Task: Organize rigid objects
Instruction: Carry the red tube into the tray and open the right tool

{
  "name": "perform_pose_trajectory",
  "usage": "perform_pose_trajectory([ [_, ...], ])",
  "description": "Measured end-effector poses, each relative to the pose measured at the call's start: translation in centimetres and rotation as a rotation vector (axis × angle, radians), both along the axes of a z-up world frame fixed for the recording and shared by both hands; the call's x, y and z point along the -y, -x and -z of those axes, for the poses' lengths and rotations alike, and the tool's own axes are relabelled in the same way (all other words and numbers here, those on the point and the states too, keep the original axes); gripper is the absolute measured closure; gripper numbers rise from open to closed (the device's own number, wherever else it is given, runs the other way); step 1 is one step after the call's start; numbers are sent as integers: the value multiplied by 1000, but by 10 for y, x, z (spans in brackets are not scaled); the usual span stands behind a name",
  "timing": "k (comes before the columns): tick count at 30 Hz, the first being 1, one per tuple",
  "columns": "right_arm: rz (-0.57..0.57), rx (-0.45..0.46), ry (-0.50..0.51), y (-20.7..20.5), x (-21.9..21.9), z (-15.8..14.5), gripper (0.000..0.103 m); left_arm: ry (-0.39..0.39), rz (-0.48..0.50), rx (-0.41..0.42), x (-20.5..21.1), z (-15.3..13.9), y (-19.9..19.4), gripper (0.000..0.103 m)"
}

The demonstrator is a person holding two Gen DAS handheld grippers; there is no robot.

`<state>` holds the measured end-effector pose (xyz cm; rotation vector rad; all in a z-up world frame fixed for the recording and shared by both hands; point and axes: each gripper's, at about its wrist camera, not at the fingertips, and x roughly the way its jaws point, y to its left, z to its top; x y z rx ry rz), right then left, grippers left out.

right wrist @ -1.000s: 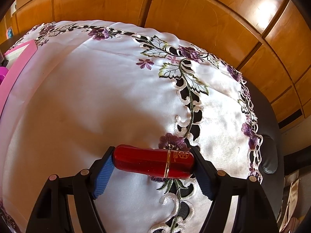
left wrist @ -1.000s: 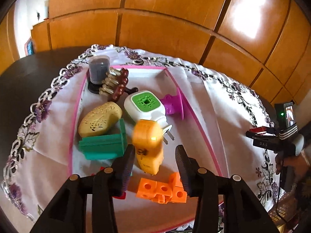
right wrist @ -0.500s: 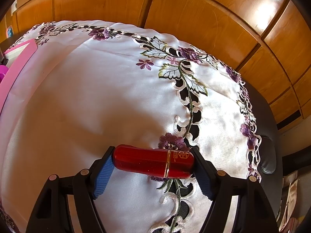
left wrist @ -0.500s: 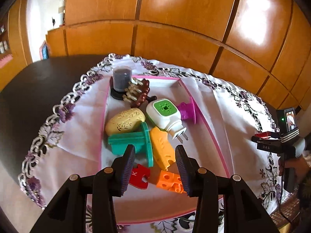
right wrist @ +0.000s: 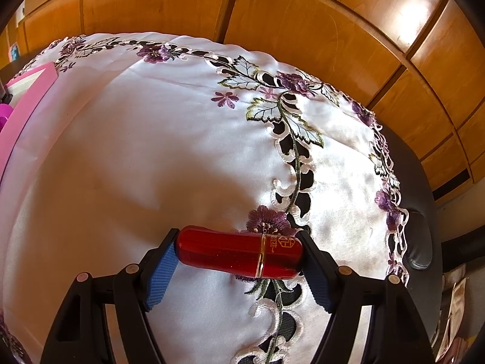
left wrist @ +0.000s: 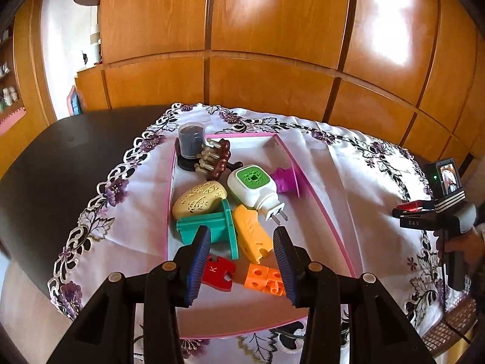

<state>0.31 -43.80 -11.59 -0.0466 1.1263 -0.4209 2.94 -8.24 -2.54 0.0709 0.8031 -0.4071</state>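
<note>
Right gripper (right wrist: pixel 238 254) pinches a red lipstick tube (right wrist: pixel 239 251) end to end above the embroidered tablecloth (right wrist: pixel 151 151). Left gripper (left wrist: pixel 242 261) spread, empty, above the pink tray (left wrist: pixel 315 194) holding the orange plug (left wrist: pixel 251 233) and other items.

A dark table (left wrist: pixel 60 163) stands before a wall of wood panels, most of its top covered by a white tablecloth (left wrist: pixel 342 182) edged with purple embroidered flowers and cutwork. Bare dark tabletop shows at the left and along the far right edge. A shallow pink-rimmed tray (left wrist: pixel 318 200) lies directly on the cloth, left of centre, running from the near edge toward the far side. The cloth to the right of the tray lies bare and smooth, with a leafy vine stitched near its right border.
</note>
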Motion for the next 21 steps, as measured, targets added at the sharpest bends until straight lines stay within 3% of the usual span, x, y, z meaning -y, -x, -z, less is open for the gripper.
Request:
perform_pose_trajectory([
  [11, 60, -11, -37, 1, -3, -4, 27, 13, -9, -8, -9, 2, 2, 59],
  [21, 4, 109, -139, 12, -45, -35, 27, 31, -19, -20, -15, 6, 0, 59],
])
